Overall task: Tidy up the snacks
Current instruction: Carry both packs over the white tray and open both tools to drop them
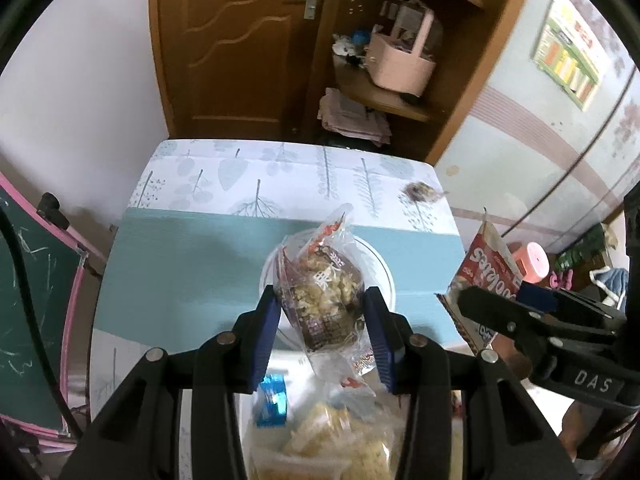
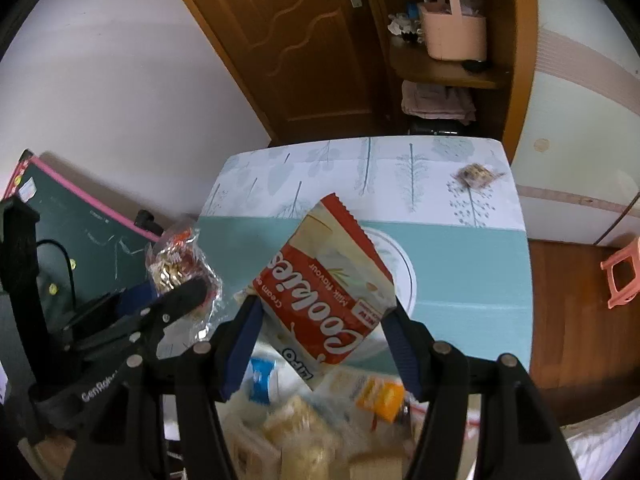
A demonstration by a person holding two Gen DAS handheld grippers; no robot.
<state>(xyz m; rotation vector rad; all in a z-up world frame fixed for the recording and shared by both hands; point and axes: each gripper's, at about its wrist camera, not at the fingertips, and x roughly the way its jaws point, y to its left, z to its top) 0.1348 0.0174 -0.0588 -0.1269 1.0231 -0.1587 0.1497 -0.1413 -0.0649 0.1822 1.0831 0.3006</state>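
My left gripper is shut on a clear-wrapped puffed snack, its blue pads pressing both sides, and holds it in the air above a white plate. My right gripper is shut on a red and white Cookies packet, also lifted, with the plate behind it. Each view shows the other hand's load: the Cookies packet at the right, the clear-wrapped snack at the left. A blurred pile of snack packs lies below both grippers.
The plate stands on a teal mat over a leaf-print tablecloth. One small wrapped snack lies at the table's far right corner. A chalkboard leans at the left. A wooden door, a shelf with a pink basket and a pink stool surround the table.
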